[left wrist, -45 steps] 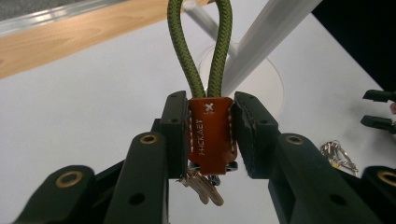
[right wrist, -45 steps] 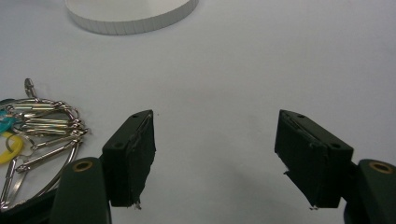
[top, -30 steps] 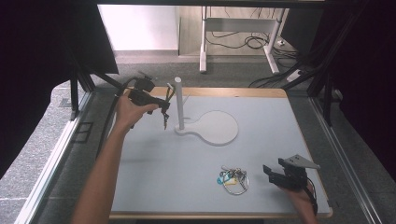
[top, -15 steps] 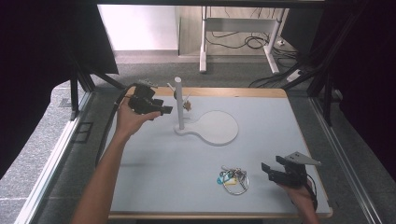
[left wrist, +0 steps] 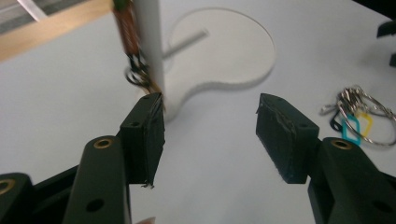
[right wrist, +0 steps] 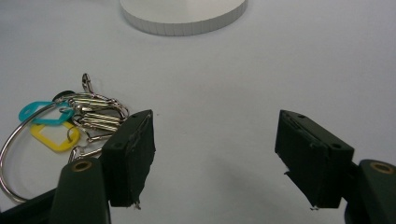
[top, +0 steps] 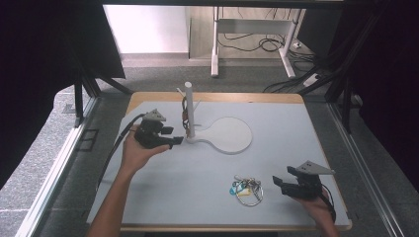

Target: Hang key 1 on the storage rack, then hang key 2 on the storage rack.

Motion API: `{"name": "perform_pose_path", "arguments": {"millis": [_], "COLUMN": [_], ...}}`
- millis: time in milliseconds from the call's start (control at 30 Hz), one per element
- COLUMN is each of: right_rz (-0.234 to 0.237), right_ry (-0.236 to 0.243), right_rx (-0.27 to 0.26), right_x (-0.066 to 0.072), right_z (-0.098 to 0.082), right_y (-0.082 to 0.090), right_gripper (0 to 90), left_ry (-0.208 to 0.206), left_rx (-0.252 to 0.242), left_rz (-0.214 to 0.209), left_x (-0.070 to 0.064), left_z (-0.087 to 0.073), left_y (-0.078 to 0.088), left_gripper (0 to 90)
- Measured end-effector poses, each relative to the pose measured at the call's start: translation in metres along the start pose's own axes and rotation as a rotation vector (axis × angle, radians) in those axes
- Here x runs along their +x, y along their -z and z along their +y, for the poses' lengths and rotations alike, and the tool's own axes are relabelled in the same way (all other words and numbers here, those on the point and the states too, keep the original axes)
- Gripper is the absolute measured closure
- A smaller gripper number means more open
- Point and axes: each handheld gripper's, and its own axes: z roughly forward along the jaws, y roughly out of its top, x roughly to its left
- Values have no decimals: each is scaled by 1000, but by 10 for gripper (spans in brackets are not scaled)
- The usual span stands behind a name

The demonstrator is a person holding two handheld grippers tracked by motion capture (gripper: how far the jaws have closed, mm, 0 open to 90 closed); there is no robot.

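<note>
1. The surface (top: 197, 197) is a pale mat on a wooden-edged board, and on it stands a white stand (top: 228, 136) with a round base and an upright post (top: 188, 106).
2. One keychain (top: 185, 112) with a brown strap already hangs against the post, on a thin peg near its top; judging by this, one hanging is done.
3. The left hand-held gripper (top: 174, 139) sits just beside the foot of the post, its jaws apart and empty; in the left gripper view its left pad (left wrist: 147, 135) is near the strap's metal rings (left wrist: 136, 74), though whether they touch I cannot tell.
4. The right hand-held gripper (top: 282, 182) rests low at the near right of the surface, jaws wide apart, gripping nothing.
5. A bunch of keyrings (top: 245, 188) lies flat on the surface just beside the right jaws: a large wire loop, metal clips, a teal tag (right wrist: 39, 114) and a yellow tag (right wrist: 51, 135).
6. What is left, I judge, is to pick up this bunch and hang it on the stand; that pickup is not yet begun.
</note>
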Motion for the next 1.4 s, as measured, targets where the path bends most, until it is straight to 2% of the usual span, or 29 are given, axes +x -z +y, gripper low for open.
{"name": "perform_pose_path", "arguments": {"millis": [67,267,367,433,467,500,533,600,633,833,933,1133,1200,1267,1300,1400], "right_rz": [-10,-3,1,3,5,5,6,9,34,51,65,105,106,106,117,140], "right_ry": [9,19,23,33,40,40,60,67,72,99,141,189,231,236,250,258], "right_rx": [5,9,17,31,39,39,48,52,42,43,76,127,166,176,201,227], "right_x": [1,3,4,5,6,6,7,7,9,12,14,21,25,26,28,29], "right_z": [1,3,6,9,11,11,14,17,21,28,30,34,38,40,46,53], "right_y": [2,2,0,-1,-2,-2,-2,-1,3,9,10,7,5,4,1,-3], "right_gripper": [287,285,287,291,292,292,294,296,300,301,324,372,393,397,407,425], "left_ry": [-22,-19,-6,-41,-29,-29,-20,-24,-18,-12,-9,-13,-18,-16,-18,-17], "left_rx": [36,31,19,43,39,39,49,60,53,28,27,26,23,23,23,24], "left_rz": [2,12,-8,19,-1,-1,-23,-9,0,-7,-3,0,4,4,4,0], "left_x": [-6,-12,-14,-19,-20,-20,-19,-19,-18,-19,-22,-25,-26,-26,-27,-29], "left_z": [-13,-33,-44,-52,-54,-54,-57,-57,-58,-60,-61,-63,-64,-65,-65,-66], "left_y": [-7,-8,-9,-14,-16,-16,-20,-20,-19,-13,-11,-9,-7,-7,-8,-8], "left_gripper": [414,414,412,407,407,407,406,401,401,394,391,387,387,387,387,387]}}
